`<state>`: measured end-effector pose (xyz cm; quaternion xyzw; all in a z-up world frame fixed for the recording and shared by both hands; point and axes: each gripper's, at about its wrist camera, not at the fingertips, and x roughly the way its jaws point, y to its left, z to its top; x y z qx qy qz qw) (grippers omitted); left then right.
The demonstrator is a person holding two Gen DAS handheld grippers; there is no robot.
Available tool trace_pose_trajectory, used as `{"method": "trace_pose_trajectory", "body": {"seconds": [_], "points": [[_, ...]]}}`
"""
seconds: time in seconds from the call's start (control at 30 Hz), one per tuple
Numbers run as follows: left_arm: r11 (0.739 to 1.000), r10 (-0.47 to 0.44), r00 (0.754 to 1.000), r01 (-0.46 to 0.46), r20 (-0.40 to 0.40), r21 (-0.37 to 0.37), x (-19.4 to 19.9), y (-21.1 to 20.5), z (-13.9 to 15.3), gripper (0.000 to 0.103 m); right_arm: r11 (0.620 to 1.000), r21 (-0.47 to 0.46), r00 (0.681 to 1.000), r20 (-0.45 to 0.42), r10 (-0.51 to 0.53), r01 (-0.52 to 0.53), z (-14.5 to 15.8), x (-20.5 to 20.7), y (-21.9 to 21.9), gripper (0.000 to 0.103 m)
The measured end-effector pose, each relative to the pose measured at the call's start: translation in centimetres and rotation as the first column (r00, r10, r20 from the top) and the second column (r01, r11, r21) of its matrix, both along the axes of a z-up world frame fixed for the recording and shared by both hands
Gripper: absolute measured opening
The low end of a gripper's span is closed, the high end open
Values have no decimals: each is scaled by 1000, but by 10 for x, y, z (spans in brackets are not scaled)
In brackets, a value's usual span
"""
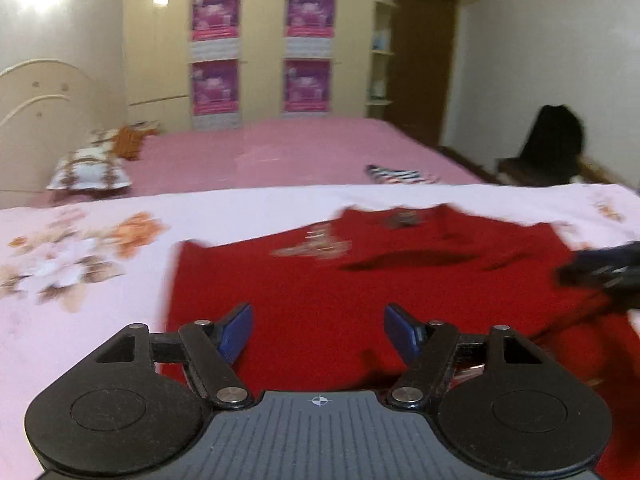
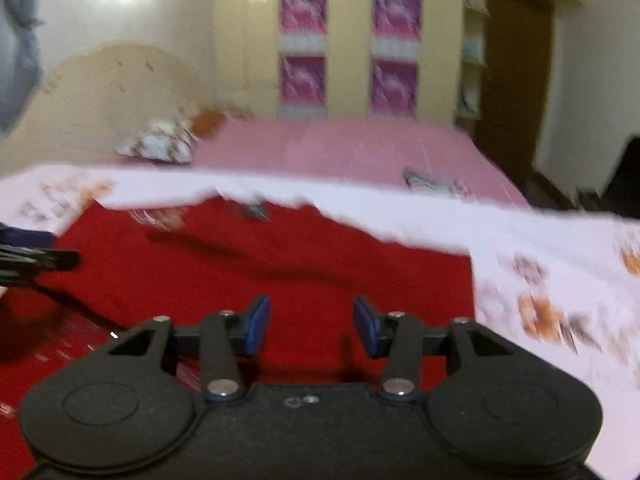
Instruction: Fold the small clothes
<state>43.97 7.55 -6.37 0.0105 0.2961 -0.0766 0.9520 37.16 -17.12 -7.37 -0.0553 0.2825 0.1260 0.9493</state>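
A red garment (image 1: 360,288) with a small pale print lies spread on a white floral sheet (image 1: 80,264). My left gripper (image 1: 319,330) hovers over the garment's near left part, jaws open, nothing between the blue pads (image 1: 236,332). The right gripper's dark tip (image 1: 604,272) shows at the right edge of the left wrist view. In the right wrist view the red garment (image 2: 280,264) fills the middle, and my right gripper (image 2: 312,326) is open above its near edge with only cloth behind the gap. The left gripper's tip (image 2: 36,260) pokes in from the left.
A pink bed (image 1: 288,152) lies beyond the sheet, with a striped cloth (image 1: 400,176) on it and patterned pillows (image 1: 88,172) at the left by the headboard. A wardrobe with purple posters (image 1: 264,48) stands behind. A dark chair (image 1: 552,144) sits at the right.
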Motion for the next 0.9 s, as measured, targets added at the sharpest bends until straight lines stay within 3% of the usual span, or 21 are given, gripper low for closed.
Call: {"method": "trace_pose_trajectory", "body": {"seconds": [0.1, 0.13, 0.17, 0.23, 0.3, 0.37, 0.4, 0.47, 0.53, 0.57, 0.67, 0.8, 0.9], "points": [[998, -39, 997, 42, -71, 45, 9, -38, -20, 71, 993, -70, 994, -66, 89, -93, -16, 8, 38, 45], [996, -31, 997, 36, -66, 87, 8, -43, -29, 72, 990, -95, 991, -87, 97, -105, -25, 9, 45, 45], [997, -17, 999, 21, -48, 80, 4, -37, -30, 78, 989, -105, 993, -67, 99, -105, -28, 8, 43, 45], [999, 29, 998, -27, -55, 44, -2, -12, -27, 78, 995, -82, 996, -73, 46, -52, -22, 7, 21, 46], [994, 90, 995, -87, -52, 64, -11, 20, -28, 79, 997, -73, 997, -76, -31, 25, -19, 7, -19, 52], [990, 137, 988, -138, -69, -8, -13, 46, -33, 81, 995, -11, 987, -124, -99, 99, -25, 11, -54, 53], [991, 133, 989, -133, -66, -1, -12, 44, -33, 83, 995, 31, 988, -124, -90, 95, -27, 11, -61, 53], [990, 127, 990, -123, -58, 64, -8, 30, -30, 83, 997, 0, 991, -113, -77, 78, -28, 14, -53, 56], [990, 132, 989, -128, -64, 63, -17, 25, -19, 83, 997, -1, 990, -120, -75, 76, -25, 18, -50, 55], [990, 134, 990, -131, -47, 56, -26, 27, -12, 83, 996, 33, 988, -128, -82, 86, -20, 12, -57, 49], [992, 122, 990, -120, -72, 37, -66, 38, 3, 83, 986, 159, 994, -106, -41, 58, -1, -18, -88, 48], [993, 108, 977, -115, -182, -28, -126, 64, 8, 83, 938, 341, 970, -241, 23, 62, -2, -59, -127, 42], [990, 95, 963, -118, -253, -75, -169, 75, 7, 81, 907, 410, 955, -296, 30, 99, -7, -109, -151, 41]]}}
